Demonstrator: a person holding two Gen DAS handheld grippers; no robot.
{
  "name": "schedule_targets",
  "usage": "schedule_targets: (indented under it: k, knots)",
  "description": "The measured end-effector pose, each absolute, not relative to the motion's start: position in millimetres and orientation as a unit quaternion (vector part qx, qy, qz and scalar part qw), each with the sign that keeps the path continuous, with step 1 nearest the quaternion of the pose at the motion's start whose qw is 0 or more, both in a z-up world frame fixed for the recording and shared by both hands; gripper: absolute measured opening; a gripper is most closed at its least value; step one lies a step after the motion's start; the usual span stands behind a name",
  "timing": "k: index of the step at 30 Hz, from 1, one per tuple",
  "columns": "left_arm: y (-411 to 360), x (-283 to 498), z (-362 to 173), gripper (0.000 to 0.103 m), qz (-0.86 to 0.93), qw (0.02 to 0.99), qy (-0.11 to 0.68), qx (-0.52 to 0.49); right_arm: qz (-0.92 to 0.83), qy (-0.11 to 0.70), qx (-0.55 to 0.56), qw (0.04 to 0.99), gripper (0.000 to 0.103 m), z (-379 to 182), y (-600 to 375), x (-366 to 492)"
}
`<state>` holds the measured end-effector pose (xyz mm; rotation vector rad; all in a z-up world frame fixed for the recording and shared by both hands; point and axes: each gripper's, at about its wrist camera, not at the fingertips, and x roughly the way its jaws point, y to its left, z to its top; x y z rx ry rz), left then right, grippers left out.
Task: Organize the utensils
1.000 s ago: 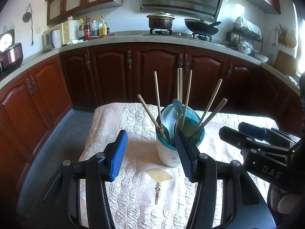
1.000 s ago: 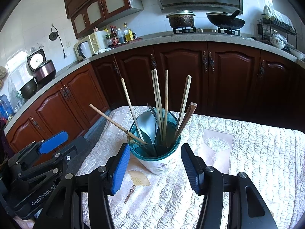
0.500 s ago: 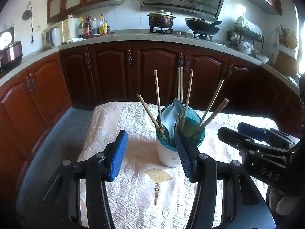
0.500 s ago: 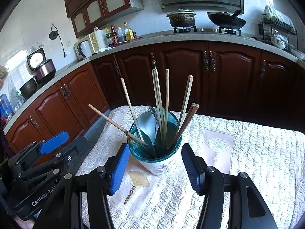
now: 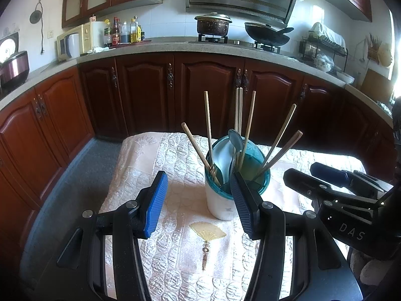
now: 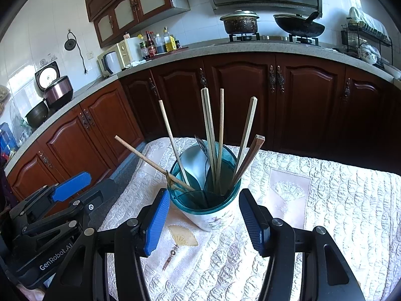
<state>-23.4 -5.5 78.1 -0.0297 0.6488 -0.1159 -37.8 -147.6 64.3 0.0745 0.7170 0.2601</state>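
Note:
A white utensil holder with a teal rim (image 5: 220, 200) (image 6: 213, 215) stands on the quilted table cloth (image 5: 175, 165) (image 6: 338, 200). Several wooden chopsticks (image 5: 207, 125) (image 6: 220, 125) and a pale spoon (image 5: 234, 140) stand in it. My left gripper (image 5: 198, 203) is open and empty, just in front of the holder and a little left of it. My right gripper (image 6: 204, 220) is open and empty, with the holder between its fingers' line of sight, slightly beyond the tips. Each gripper also shows in the other's view: the right gripper (image 5: 325, 178) and the left gripper (image 6: 82, 185).
A gold fan emblem with tassel (image 5: 207, 235) (image 6: 181, 237) lies on the cloth before the holder. Dark wooden cabinets (image 5: 200, 87) and a counter with pot (image 5: 213, 25), wok (image 5: 267, 33) and microwave (image 5: 72, 41) run behind the table.
Both grippers have drifted very slightly; the holder and chopsticks stand as before. Nothing was taken or released.

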Motion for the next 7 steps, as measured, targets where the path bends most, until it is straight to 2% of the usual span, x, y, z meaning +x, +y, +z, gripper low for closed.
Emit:
schedule_targets:
  k: [7]
  knots:
    - [-6,-21,75,0.053,-0.061,0.946,0.319,-0.014,0.117,0.355,0.041,0.927,0.055,55,-160,-37]
